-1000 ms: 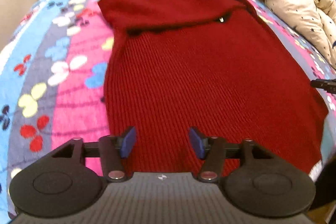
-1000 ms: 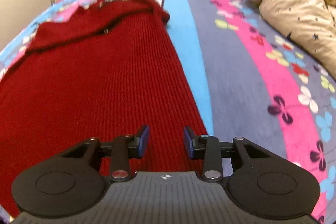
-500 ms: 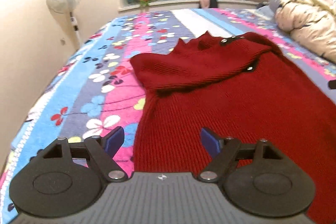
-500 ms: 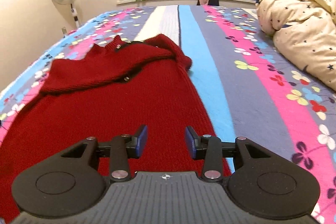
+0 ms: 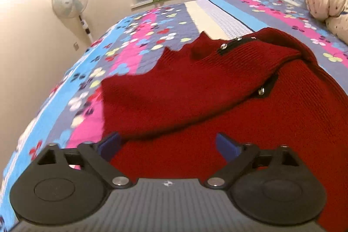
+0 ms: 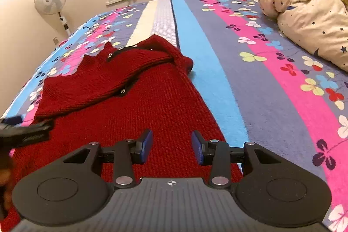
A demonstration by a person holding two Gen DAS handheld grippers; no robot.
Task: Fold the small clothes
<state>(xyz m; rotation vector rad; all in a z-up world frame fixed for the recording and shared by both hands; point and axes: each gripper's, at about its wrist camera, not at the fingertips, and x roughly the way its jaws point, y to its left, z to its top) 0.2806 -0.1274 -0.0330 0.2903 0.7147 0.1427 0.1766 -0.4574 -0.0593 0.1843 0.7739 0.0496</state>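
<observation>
1. The red knit sweater (image 6: 156, 110) lies flat on the bed (image 6: 250, 84), its top part already folded down over the body.
2. The left gripper (image 5: 167, 145) hangs over the fold's left edge, jaws opening wide with nothing pinched; a grab here could catch one layer only and drag the fold apart.
3. The right gripper (image 6: 171, 144) sits over the sweater's right edge, jaws half apart and empty (the knit looks stretchy), so uneven pulls may skew it.
4. The plush cover could cling and bunch the sweater.
</observation>
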